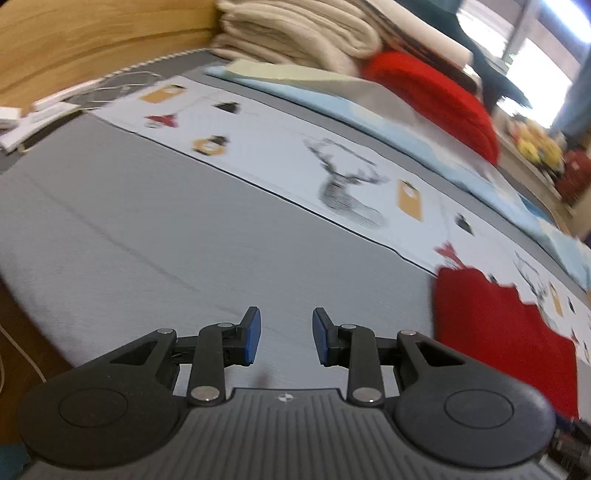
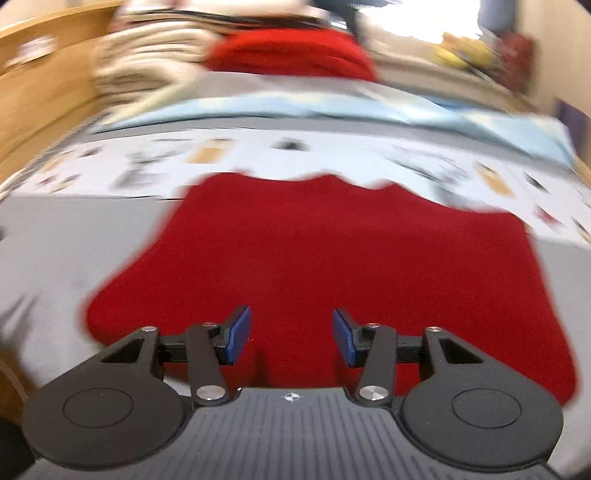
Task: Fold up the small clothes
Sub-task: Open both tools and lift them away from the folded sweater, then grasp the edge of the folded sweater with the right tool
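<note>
A small red garment point(image 2: 325, 258) lies flat on the grey bed sheet point(image 2: 74, 251), its far edge over a white printed cloth point(image 2: 332, 155). My right gripper point(image 2: 291, 338) is open and empty, just above the garment's near edge. In the left wrist view the same red garment point(image 1: 498, 332) lies at the right. My left gripper point(image 1: 286, 336) is open and empty over bare grey sheet point(image 1: 147, 236), to the left of the garment. The right wrist view is blurred.
A white cloth with deer and lantern prints point(image 1: 332, 177) crosses the bed. Behind it lie a light blue cloth point(image 1: 406, 125), a red pile point(image 1: 436, 99) and stacked beige blankets point(image 1: 295, 33). A wooden headboard point(image 1: 92, 44) stands at the left. White papers point(image 1: 37, 114) lie by it.
</note>
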### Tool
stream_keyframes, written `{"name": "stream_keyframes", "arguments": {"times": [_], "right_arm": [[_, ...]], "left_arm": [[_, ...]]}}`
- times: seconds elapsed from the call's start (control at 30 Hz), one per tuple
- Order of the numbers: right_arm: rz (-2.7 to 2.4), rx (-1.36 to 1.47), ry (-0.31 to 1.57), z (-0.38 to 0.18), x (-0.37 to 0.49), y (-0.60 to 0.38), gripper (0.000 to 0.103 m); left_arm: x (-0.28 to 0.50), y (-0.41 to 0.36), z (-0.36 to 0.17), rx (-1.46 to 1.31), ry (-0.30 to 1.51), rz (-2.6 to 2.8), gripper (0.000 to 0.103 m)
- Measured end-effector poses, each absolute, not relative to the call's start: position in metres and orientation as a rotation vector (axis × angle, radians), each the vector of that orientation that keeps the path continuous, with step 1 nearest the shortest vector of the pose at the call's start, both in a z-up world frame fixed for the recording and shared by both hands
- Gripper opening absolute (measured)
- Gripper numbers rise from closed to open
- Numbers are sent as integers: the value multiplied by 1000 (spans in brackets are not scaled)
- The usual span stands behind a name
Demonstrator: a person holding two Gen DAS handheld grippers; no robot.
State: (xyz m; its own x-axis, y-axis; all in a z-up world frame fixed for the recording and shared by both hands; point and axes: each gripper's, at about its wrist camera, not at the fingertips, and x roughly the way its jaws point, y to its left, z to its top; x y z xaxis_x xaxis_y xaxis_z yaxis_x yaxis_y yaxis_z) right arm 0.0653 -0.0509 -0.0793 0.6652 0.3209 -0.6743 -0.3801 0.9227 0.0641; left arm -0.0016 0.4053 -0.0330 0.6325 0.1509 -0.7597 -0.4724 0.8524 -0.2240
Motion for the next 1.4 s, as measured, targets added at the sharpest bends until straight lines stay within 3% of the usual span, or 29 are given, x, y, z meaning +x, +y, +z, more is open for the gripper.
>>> {"name": "stream_keyframes", "arguments": {"times": [0.23,0.4,0.8,1.0,1.17,1.4], "right_arm": [[609,-241,700,-95,49,47,54],[633,-393,713,-111,45,95,63],[590,-677,699,-145,42,134,64],[583,-702,670,-147,41,134,46],[587,-698,615,-131,31,136,22],[584,-495,573,-82,19,142,19]], "left_arm": [[-16,443,-33,-475,793,452,34],[-15,452,-36,-475,798,455,34],[-7,460,-40,-505,795,442,34],[-5,464,-41,-515,794,439,34],[-5,462,-41,-510,793,436,34],[2,454,-47,-475,831,439,34]]}}
